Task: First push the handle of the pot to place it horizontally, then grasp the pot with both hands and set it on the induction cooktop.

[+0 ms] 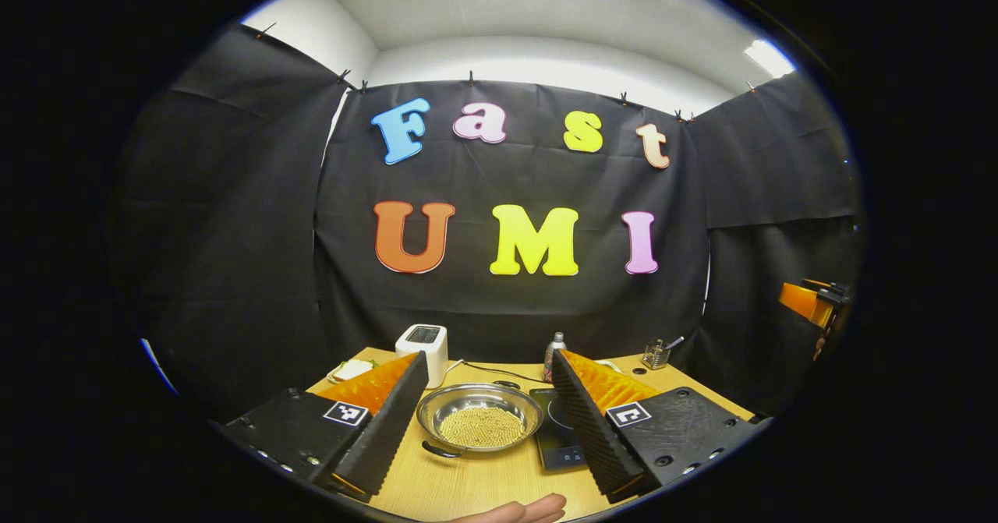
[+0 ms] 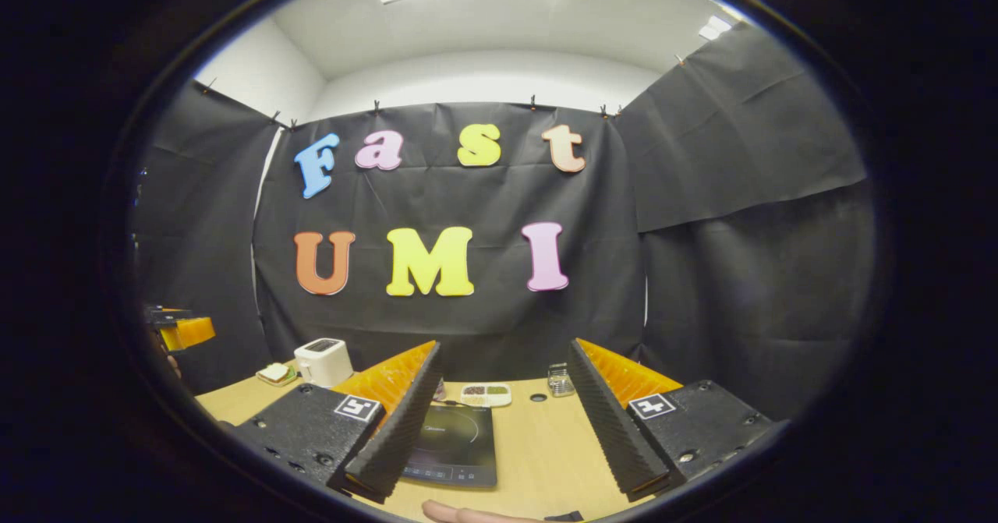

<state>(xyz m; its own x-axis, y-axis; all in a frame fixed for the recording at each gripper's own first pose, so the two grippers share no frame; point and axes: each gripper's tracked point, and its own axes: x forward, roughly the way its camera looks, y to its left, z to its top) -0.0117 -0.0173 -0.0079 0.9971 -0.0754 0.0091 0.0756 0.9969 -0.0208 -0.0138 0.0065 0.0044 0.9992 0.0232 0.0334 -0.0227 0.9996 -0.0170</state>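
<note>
We see the round shiny metal pot (image 1: 479, 417) full of small yellow grains sitting on the light wooden table (image 1: 475, 484), touching the left side of the flat black induction cooktop (image 1: 558, 429); its dark handle (image 1: 441, 450) pokes out at the front left. Our left gripper (image 1: 487, 422) and right gripper (image 2: 499, 422) are both wide open and hold nothing. We think the pot is hard, slippery and a bit heavy, so we should nudge the handle softly, pinch the rim on two sides and keep it level.

Your left tongs (image 1: 490, 410) and right tongs (image 2: 507, 414): ridged wedge fingers, orange ribbed backs, dark screwed mounts, square black-and-white marker tags.
</note>
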